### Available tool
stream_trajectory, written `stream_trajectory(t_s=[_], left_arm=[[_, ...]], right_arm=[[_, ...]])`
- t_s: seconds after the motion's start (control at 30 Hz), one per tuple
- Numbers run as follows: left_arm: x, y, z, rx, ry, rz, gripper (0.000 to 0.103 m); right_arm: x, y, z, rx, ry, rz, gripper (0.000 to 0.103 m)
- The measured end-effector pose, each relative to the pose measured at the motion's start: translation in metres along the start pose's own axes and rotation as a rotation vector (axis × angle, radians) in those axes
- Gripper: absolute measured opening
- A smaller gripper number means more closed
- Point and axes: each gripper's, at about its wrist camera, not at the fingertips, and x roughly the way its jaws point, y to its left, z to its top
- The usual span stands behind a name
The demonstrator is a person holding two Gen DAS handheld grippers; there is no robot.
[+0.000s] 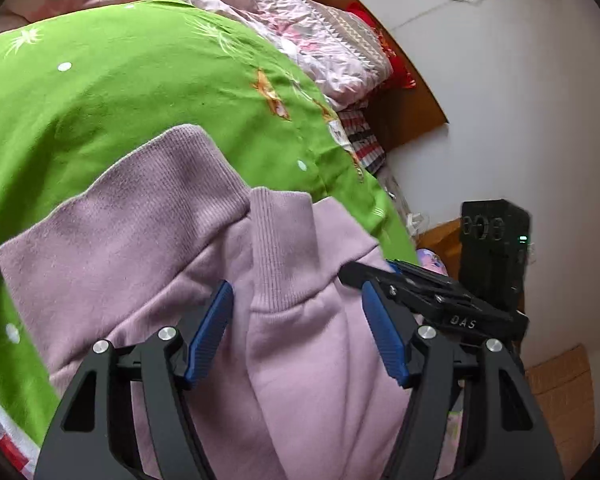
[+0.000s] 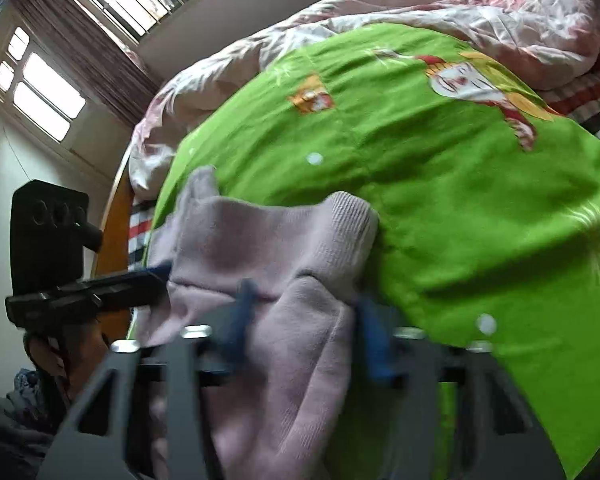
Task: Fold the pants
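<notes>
A bed under one green sheet (image 1: 120,92) and one pink quilt (image 2: 480,4) carries one pair of lilac pants (image 1: 172,232), lying toward six o'clock. The left gripper (image 1: 296,332) stands released above them; the right gripper (image 2: 306,332) is clenched on their fabric.

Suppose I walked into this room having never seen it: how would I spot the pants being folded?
Look for the bed with the bright green cartoon-print blanket spread over it, backed by a crumpled pale pink quilt. On the near part of that blanket lies a soft lilac bundle, the pants. They are the only plain, unprinted fabric there, with ribbed knit cuffs.
</notes>
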Motion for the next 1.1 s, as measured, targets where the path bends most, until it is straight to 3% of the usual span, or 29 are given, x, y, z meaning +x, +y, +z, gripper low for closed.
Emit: stream_trajectory(t_s=[0.07,0.23,0.4,0.53,0.57,0.63,0.67,0.7,0.8,0.87,0.93,0.97,1.0,1.03,1.1], left_arm=[[-0.002,0.002,0.001,-0.021,-0.004,-0.029,0.067],[-0.014,0.017,0.003,-0.105,-0.038,-0.181,0.076],[-0.016,0.039,-0.003,-0.254,-0.089,-0.425,0.089],[-0.012,0.057,-0.009,-0.335,-0.110,-0.595,0.093],[-0.012,0.059,-0.010,-0.340,-0.109,-0.647,0.091],[-0.020,0.056,-0.011,-0.311,-0.123,-0.674,0.059],[-0.027,0.051,-0.010,-0.271,-0.142,-0.651,0.030],[-0.034,0.047,-0.010,-0.243,-0.172,-0.605,0.010],[-0.080,0.025,-0.027,-0.093,-0.322,-0.317,0.011],[-0.095,0.011,-0.034,-0.020,-0.372,-0.168,0.012],[-0.092,0.010,-0.036,0.002,-0.362,0.014,0.018],[-0.081,0.019,-0.033,-0.022,-0.328,0.094,0.027],[-0.072,0.030,-0.033,-0.056,-0.298,0.133,0.043],[-0.063,0.043,-0.033,-0.103,-0.266,0.151,0.050],[-0.055,0.065,-0.035,-0.175,-0.242,0.095,0.053]], right_arm=[[-0.008,0.017,0.002,-0.079,-0.055,-0.024,0.015],[-0.056,0.058,0.005,-0.199,-0.203,0.104,0.014],[-0.079,0.077,0.007,-0.226,-0.265,0.287,0.014],[-0.083,0.086,0.008,-0.234,-0.298,0.412,0.015],[-0.082,0.087,0.008,-0.239,-0.296,0.409,0.015],[-0.075,0.084,0.011,-0.224,-0.273,0.382,0.015],[-0.069,0.082,0.013,-0.216,-0.260,0.358,0.015],[-0.065,0.081,0.014,-0.209,-0.252,0.341,0.015],[-0.049,0.083,0.020,-0.210,-0.217,0.290,0.015],[-0.034,0.095,0.024,-0.255,-0.189,0.266,0.015],[-0.014,0.103,0.029,-0.288,-0.149,0.195,0.015],[0.002,0.105,0.031,-0.301,-0.107,0.127,0.016],[0.026,0.106,0.031,-0.317,-0.039,0.033,0.017],[0.043,0.104,0.029,-0.322,0.008,-0.018,0.018],[0.055,0.098,0.027,-0.294,0.015,-0.014,0.020]])
